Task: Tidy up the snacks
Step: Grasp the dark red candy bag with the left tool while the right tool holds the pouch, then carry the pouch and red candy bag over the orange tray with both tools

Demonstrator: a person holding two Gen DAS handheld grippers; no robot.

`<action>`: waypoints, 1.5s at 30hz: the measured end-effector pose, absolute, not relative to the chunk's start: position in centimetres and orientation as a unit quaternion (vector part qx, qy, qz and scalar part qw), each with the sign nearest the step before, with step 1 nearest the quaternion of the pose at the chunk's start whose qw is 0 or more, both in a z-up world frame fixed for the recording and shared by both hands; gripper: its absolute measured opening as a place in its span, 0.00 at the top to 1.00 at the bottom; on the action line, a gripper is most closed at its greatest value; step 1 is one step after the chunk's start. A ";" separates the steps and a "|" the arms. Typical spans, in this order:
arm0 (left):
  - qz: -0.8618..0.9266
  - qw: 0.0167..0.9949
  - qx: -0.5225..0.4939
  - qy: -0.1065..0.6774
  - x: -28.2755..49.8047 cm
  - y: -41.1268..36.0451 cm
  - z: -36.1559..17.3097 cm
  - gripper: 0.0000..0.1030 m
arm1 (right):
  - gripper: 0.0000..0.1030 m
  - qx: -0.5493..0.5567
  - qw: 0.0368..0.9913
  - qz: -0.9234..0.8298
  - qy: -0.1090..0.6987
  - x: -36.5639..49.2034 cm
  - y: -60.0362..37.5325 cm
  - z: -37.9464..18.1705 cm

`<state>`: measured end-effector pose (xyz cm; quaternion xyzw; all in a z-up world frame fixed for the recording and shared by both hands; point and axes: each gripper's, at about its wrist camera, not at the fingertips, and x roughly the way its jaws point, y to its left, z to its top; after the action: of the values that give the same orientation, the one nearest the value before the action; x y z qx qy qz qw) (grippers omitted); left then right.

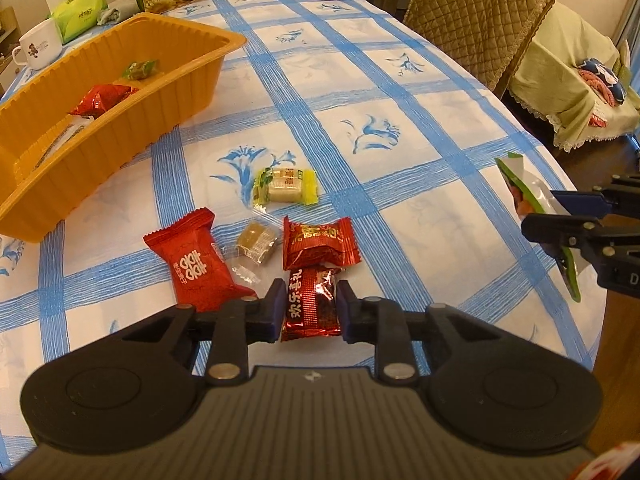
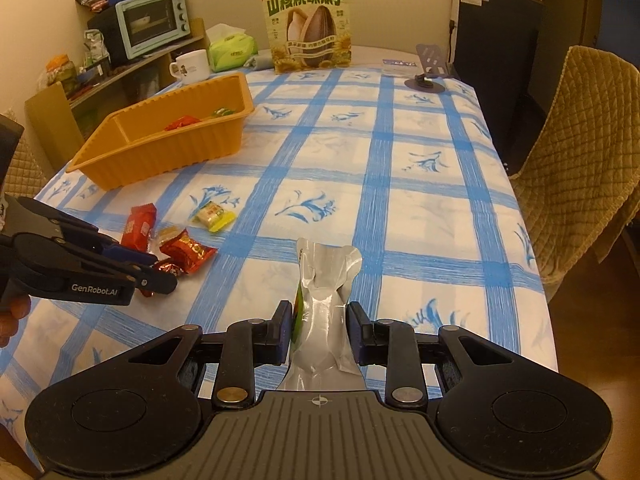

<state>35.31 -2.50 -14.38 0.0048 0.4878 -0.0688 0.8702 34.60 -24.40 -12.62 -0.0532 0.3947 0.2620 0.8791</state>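
Left gripper [image 1: 307, 307] has its two blue-padded fingers on either side of a dark red candy [image 1: 310, 307], the pads touching the wrapper's edges, so it is clamped on that piece down at the tablecloth [image 1: 400, 128]. Right gripper [image 2: 318, 332] is closed on a silver pouch [image 2: 326, 304] with a green edge, which stands upright between its fingers above the cloth.

Only the left wrist view shows the loose pile clearly: a bright red candy [image 1: 198, 262] on the left, a small brown sweet [image 1: 256, 242] in clear wrap beside it, a red foil candy [image 1: 320, 246] touching the top of the clamped one, and a yellow-green sweet [image 1: 286, 186] a little farther off. That view also catches the pouch's printed green and red face at the right edge. The right wrist view gives the pouch's plain silver back, and adds the far end of the table: a sunflower seed bag [image 2: 308, 24] standing upright, a white mug [image 2: 192, 65], a green tissue pack [image 2: 232, 50] and a toaster oven [image 2: 154, 20] on a shelf.

An orange tray [image 1: 160, 92] sits at the left, well apart from the pile. It is split into compartments: one holds a red candy [image 1: 102, 100], the next a green sweet [image 1: 140, 69], and another shows a pale wrapper I cannot identify.
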 end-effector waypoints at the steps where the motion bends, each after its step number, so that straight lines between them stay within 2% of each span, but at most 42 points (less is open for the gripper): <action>1: -0.068 0.871 0.003 0.487 35.3 -2.5 -14.3 0.77 | 0.71 -0.053 0.879 0.263 0.394 34.5 -24.4 -12.6; 11: -0.074 0.878 -0.003 0.473 33.2 -2.2 -12.6 0.79 | 0.71 -0.052 0.881 0.276 0.381 33.7 -24.1 -11.5; 24: -0.057 0.899 -0.037 0.433 29.2 0.9 -7.7 0.79 | 0.71 -0.041 0.876 0.316 0.363 32.9 -21.6 -9.3; 35: -0.005 0.914 -0.057 0.401 27.5 6.6 -4.5 0.79 | 0.71 -0.041 0.863 0.366 0.346 34.1 -16.5 -7.4; 45: 0.041 0.927 -0.059 0.369 29.4 13.0 -2.4 0.79 | 0.71 -0.049 0.860 0.390 0.326 38.4 -11.0 -5.9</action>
<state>29.39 13.03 -2.40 -0.0595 0.3691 0.0412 0.9266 38.37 -10.97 -5.93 -0.0485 0.3263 0.3898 0.8598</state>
